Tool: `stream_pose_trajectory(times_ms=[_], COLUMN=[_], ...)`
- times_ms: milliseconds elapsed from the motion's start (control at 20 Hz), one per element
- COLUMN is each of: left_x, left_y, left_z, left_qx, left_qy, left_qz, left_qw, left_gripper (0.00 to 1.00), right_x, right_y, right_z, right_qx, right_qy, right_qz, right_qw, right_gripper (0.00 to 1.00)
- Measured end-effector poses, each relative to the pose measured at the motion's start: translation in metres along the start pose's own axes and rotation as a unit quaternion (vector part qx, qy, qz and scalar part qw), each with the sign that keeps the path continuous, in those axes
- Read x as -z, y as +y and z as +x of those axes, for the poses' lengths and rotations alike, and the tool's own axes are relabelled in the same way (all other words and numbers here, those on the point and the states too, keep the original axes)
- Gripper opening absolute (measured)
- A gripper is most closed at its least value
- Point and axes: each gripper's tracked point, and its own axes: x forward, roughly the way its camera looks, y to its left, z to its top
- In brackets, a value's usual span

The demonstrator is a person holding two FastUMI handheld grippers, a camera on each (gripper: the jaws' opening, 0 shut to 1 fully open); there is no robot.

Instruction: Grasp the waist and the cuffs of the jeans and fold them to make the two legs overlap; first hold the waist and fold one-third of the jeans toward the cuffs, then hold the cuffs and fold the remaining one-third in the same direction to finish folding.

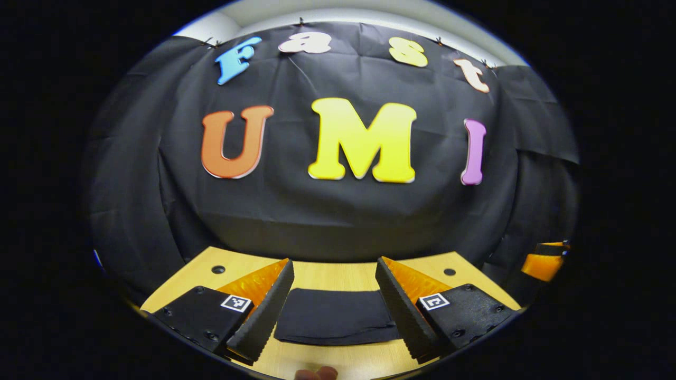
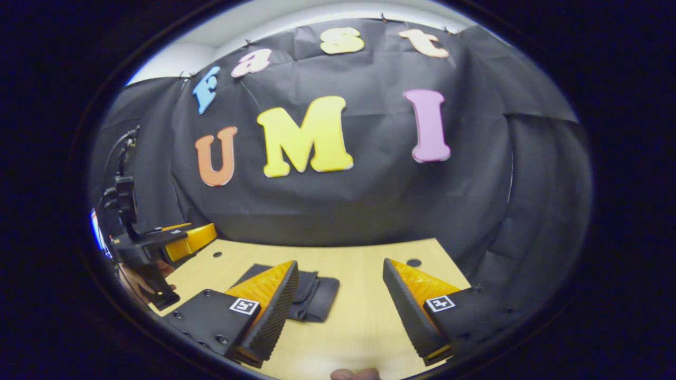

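Jeans [image 1: 335, 316]: dark soft cloth, folded into flat rectangle on smooth pale wooden table [image 1: 327, 272]. Left gripper [image 1: 335, 303] spread wide, ridged wedge fingers, empty; jeans beyond, 12 o'clock. Right gripper [image 2: 340, 306] wide, empty; jeans 10 o'clock.

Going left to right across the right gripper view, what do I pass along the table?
The other gripper in a hand → the folded jeans → bare wooden table → a small hole in the tabletop.
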Motion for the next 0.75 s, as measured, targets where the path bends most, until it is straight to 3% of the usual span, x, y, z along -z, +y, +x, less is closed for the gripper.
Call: stream_pose_trajectory(times_ms=[150, 200, 300, 550, 600, 750], left_x=[-0.039, -0.046, -0.056, -0.058, -0.057, -0.055], left_y=[0.025, 0.033, 0.042, 0.052, 0.054, 0.062], left_z=[-0.023, -0.033, -0.054, -0.076, -0.076, -0.073], left_qx=[-0.025, -0.03, -0.037, -0.042, -0.04, -0.044], left_qy=[-0.039, -0.046, -0.06, -0.071, -0.07, -0.066], left_qz=[0.01, 0.007, 0.002, 0.008, 0.003, -0.011], left_qw=[0.999, 0.998, 0.998, 0.997, 0.997, 0.997], left_gripper=[0.99, 0.94, 0.99, 0.99, 0.94, 0.99], right_x=[-0.033, -0.039, -0.048, -0.045, -0.044, -0.045], right_y=[0.045, 0.053, 0.069, 0.091, 0.094, 0.099], right_z=[0.001, 0.001, -0.003, -0.019, -0.02, -0.019], right_qx=[-0.009, -0.003, 0.004, 0.01, 0.01, 0.011], right_qy=[-0.049, -0.061, -0.081, -0.101, -0.1, -0.106], right_qz=[-0.004, -0.001, 0.003, -0.002, 0.001, 0.002], right_qw=[0.999, 0.998, 0.997, 0.995, 0.995, 0.994], right_gripper=[0.98, 0.98, 0.98, 0.98, 0.98, 0.98])
